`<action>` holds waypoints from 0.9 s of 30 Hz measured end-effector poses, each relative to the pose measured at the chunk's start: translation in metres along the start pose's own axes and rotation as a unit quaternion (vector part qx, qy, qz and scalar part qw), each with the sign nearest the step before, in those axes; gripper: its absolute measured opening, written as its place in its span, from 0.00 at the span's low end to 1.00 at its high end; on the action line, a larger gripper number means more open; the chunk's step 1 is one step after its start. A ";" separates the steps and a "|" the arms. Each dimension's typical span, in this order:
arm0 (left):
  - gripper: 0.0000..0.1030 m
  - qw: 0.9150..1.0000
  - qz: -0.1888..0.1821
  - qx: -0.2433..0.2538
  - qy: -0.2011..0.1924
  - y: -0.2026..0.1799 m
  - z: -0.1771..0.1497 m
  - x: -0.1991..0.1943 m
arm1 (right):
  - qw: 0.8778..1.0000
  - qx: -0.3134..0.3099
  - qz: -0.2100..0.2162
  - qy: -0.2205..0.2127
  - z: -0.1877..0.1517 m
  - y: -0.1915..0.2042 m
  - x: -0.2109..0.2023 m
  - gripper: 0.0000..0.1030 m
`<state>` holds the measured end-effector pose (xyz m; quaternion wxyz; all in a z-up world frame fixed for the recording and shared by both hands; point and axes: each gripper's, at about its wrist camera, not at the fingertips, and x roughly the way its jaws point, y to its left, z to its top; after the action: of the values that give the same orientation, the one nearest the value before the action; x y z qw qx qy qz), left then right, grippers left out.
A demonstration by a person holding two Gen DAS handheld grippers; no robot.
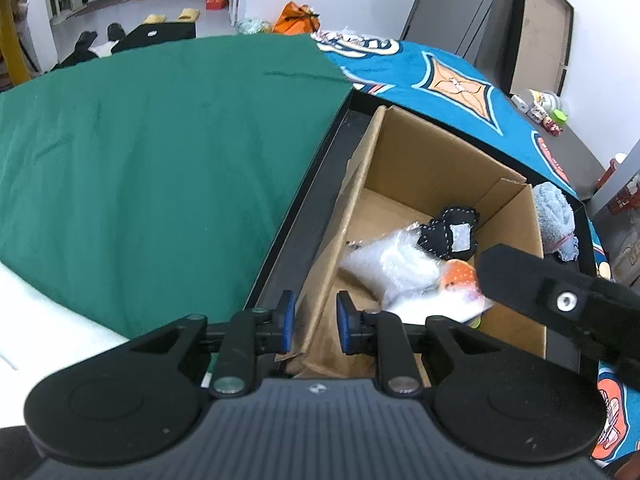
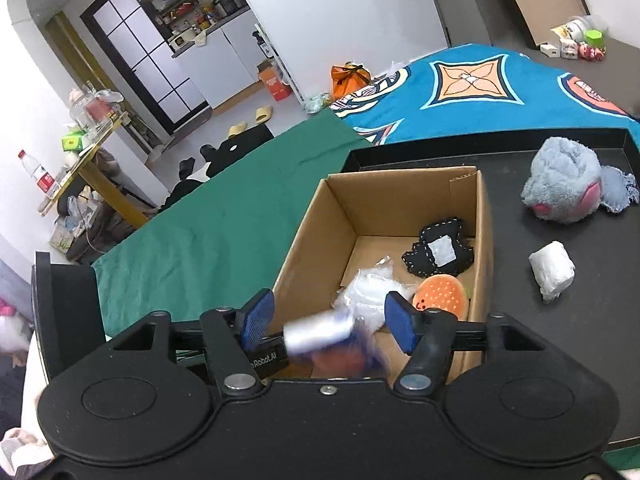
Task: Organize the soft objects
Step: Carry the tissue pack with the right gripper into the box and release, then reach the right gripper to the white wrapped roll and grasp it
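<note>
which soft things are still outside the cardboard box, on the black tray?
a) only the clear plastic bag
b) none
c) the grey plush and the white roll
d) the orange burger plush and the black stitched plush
c: in the right wrist view the grey plush and the white roll lie on the black tray to the right of the cardboard box, while the orange burger plush and black stitched plush are inside it.

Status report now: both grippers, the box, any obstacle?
Left gripper straddles cardboard box wall. Right gripper open, blurred item between fingers. Grey plush outside.
</note>
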<state>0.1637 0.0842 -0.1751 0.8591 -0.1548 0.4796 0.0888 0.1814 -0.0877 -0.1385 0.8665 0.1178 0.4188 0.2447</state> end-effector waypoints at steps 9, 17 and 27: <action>0.36 0.999 0.016 0.026 -0.012 -0.015 -0.003 -0.007 | 0.999 0.003 -0.033 -0.014 0.001 -0.029 -0.018 0.59; 0.48 0.998 0.031 0.045 -0.024 -0.029 -0.004 -0.011 | 0.998 0.015 -0.057 -0.025 -0.003 -0.063 -0.037 0.59; 0.57 0.994 0.056 0.083 -0.037 -0.050 -0.007 -0.012 | 0.996 0.030 -0.080 -0.025 -0.015 -0.104 -0.036 0.64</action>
<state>0.1668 0.0343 -0.1591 0.8799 -0.0526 0.4611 0.1019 0.1843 -0.1949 -0.1664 0.8897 0.1159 0.4118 0.1593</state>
